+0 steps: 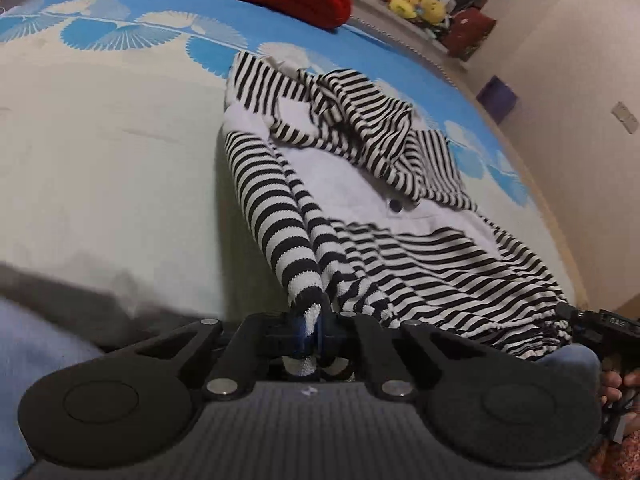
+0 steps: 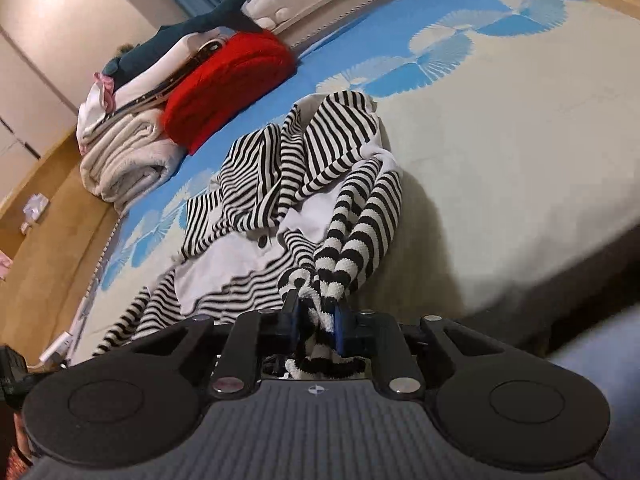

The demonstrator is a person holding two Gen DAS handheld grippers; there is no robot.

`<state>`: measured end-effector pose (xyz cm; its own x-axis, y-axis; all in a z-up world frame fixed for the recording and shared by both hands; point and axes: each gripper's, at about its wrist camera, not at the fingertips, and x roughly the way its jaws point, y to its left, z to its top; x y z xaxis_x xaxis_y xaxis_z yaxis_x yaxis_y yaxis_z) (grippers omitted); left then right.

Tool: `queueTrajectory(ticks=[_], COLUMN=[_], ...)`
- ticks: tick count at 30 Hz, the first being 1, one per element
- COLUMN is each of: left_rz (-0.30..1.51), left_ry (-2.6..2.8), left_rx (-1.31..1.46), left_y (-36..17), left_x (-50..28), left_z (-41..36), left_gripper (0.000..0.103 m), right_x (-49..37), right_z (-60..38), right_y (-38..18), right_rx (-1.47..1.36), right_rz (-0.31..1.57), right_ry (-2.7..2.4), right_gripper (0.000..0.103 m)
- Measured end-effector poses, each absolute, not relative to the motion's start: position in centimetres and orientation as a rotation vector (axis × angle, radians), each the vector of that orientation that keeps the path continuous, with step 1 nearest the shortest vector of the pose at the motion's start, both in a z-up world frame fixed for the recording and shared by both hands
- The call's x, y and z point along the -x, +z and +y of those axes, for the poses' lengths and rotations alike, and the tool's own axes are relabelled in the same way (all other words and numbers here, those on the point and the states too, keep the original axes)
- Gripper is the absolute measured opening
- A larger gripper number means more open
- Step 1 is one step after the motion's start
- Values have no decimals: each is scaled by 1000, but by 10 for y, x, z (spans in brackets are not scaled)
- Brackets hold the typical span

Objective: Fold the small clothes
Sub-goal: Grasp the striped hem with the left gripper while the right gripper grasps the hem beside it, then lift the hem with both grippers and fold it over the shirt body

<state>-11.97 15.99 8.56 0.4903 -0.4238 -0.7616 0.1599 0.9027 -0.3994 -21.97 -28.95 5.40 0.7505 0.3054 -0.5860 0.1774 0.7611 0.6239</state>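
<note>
A small garment [image 1: 400,200] with black-and-white stripes and a pale front panel lies crumpled on the bed. In the left wrist view my left gripper [image 1: 311,326] is shut on the thick striped sleeve ends, which rise taut from the garment into the jaws. In the right wrist view the garment [image 2: 332,140] lies ahead, and my right gripper [image 2: 317,330] is shut on a bunch of striped knit fabric, with cuff ends hanging out behind the pads. A black device [image 1: 596,326] with a hand [image 1: 616,384] behind it sits at the garment's gathered hem.
The bed sheet [image 1: 100,160] is cream with blue fan prints. A folded red blanket [image 2: 228,84] and pale folded blankets [image 2: 128,160] with a plush shark [image 2: 180,36] lie at the far end. Yellow plush toys [image 1: 416,0] sit on a ledge. The wooden bed rim [image 2: 52,208] runs alongside.
</note>
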Motion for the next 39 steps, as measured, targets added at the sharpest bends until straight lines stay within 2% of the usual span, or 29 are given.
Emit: queueTrajectory(ticks=[4,8,12,18,20,21,22,23,24,31,34,37,39], left_rz=[990,951,905,898,872,870,881,901,881,958,1006,1040,992], left_ry=[-374,-377,-356,-261,-187,-146,-101,-20,39,2,-12,-21,-31], left_rx=[331,340,328,392,436,472,482,474,458,288,223,194,161], left_y=[98,119,143,156,150,144,137,130,125,84,54,37,40], left_x=[140,109,40,-132,-199,-227,-252,-271,-278,-238,-207,-200,-200], left_z=[165,164,157,137,132,133,133,134,136,155,156,153,146], left_gripper=[5,5,5,6,17,44,89,100,102,103,103,103,102], right_x=[251,229,154,-25,-87,-121,-143,-160,-170,-115,-119,-134,-147], right_z=[-294,-300,-311,-337,-346,-350,-351,-351,-349,-338,-326,-310,-297], right_y=[62,81,108,112,106,102,97,92,86,38,32,39,36], right_rx=[-773,-785,-800,-846,-906,-927,-917,-880,-837,-739,-549,-359,-264], right_rz=[718,693,665,753,757,747,728,716,714,666,727,643,612], right_ry=[51,39,25,-66,-151,-197,-226,-263,-319,-202,-180,-154,-135], right_gripper=[17,17,17,17,23,37,63,74,81,81,81,81,81])
